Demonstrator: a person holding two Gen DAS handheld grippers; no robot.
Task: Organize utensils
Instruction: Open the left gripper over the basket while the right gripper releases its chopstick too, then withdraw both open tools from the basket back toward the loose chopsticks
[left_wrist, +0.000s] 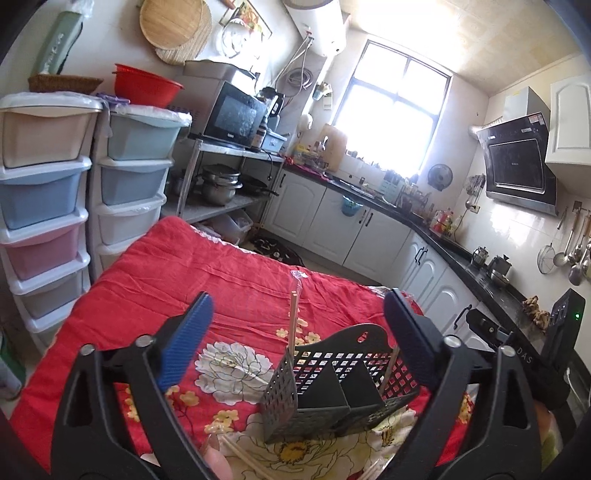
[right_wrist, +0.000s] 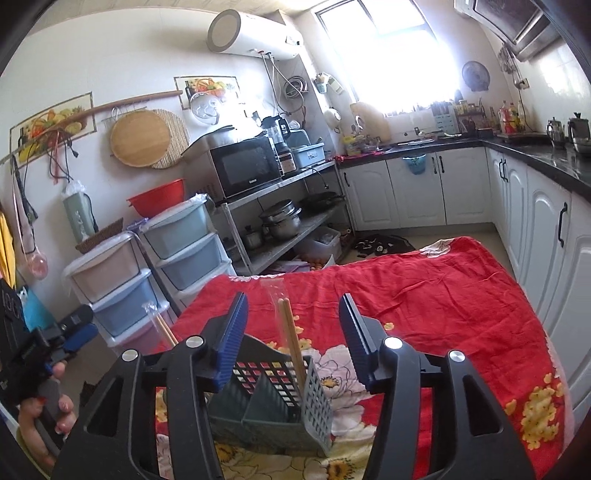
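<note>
Chopsticks (right_wrist: 291, 339) in holder (right_wrist: 273, 402), holder on table (right_wrist: 443, 295)

Your loose chopsticks (left_wrist: 243, 458) run off the bottom edge in the left wrist view, the lower ends of the wrapped chopsticks (right_wrist: 293, 341) vanish inside the black basket (right_wrist: 273, 402), and the hand (right_wrist: 44, 424) at the left edge is cut off.
</note>
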